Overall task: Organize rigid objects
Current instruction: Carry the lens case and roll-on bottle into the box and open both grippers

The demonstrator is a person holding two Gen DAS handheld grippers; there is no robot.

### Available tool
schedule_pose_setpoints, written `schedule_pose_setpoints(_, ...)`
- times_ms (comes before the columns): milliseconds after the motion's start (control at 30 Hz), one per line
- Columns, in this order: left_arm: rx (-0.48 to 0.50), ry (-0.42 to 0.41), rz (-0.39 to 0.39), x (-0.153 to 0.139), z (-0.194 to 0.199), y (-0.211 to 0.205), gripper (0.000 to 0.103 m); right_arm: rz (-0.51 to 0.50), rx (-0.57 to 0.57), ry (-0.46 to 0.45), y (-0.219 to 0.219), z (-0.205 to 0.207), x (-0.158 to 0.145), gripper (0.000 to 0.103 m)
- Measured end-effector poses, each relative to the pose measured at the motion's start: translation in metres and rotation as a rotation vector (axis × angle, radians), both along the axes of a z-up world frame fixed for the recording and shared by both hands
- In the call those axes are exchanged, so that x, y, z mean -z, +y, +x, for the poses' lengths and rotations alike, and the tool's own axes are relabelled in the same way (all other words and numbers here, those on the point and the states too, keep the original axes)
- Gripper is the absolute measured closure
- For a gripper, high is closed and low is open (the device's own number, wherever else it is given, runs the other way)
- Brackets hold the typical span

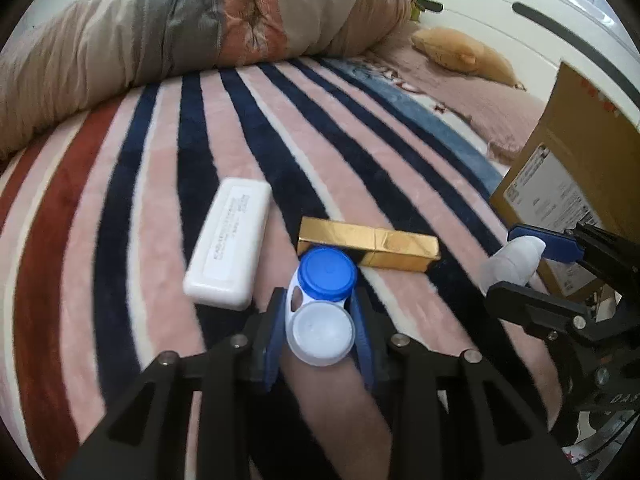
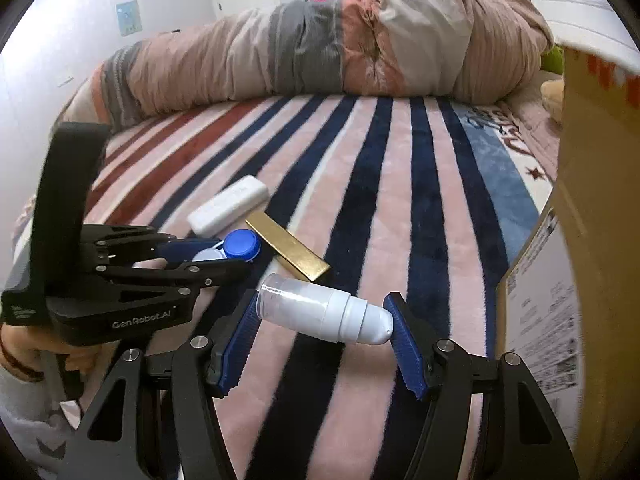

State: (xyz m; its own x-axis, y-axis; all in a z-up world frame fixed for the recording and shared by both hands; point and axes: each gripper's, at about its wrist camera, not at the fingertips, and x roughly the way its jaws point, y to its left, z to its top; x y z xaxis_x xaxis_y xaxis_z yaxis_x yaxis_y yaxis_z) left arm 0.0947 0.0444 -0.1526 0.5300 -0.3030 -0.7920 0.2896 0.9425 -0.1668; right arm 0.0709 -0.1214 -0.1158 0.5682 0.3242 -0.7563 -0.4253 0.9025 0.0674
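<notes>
Two tools in play on my feeds right now, both loaded up. Biggest thing around is the bed, covered with a striped blanket (image 1: 224,136) in pink, navy and red, and a rolled-up duvet (image 2: 320,48) lies across the far side. Over on the right stands a cardboard box (image 2: 592,240) with a white shipping label on its side, right at the edge of the blanket.

My right tool (image 2: 326,320) is clamped on a white pump bottle (image 2: 324,312), held lengthwise between the blue pads, clear cap end against the left pad and rounded end against the right one. It's up off the blanket, near the box.

My left tool (image 1: 320,320) is gripping a contact lens case (image 1: 322,300), pads squeezed on the white-capped half, and the blue-capped half pokes out forward. From the left wrist cam the case sits just in front of the gold box (image 1: 368,244), though I can't tell if they touch.

That gold box is long and shiny and lies flat on the blanket, and a white rectangular case (image 1: 228,244) with printed text lies just to its left, also flat.
</notes>
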Motion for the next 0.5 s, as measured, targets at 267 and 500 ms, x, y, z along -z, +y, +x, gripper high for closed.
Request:
schedule_pose_setpoints(267, -0.008, -0.140, -0.006, -0.079, -0.042, 0.005, 0.074, 0.040, -0.089, -0.120, -0.001, -0.033, -0.062, 0.044)
schedule_pose_setpoints(500, 0.054, -0.256, -0.045, -0.152, -0.071, -0.031, 0.074, 0.090, -0.087, -0.226, -0.041, -0.062, -0.125, 0.044)
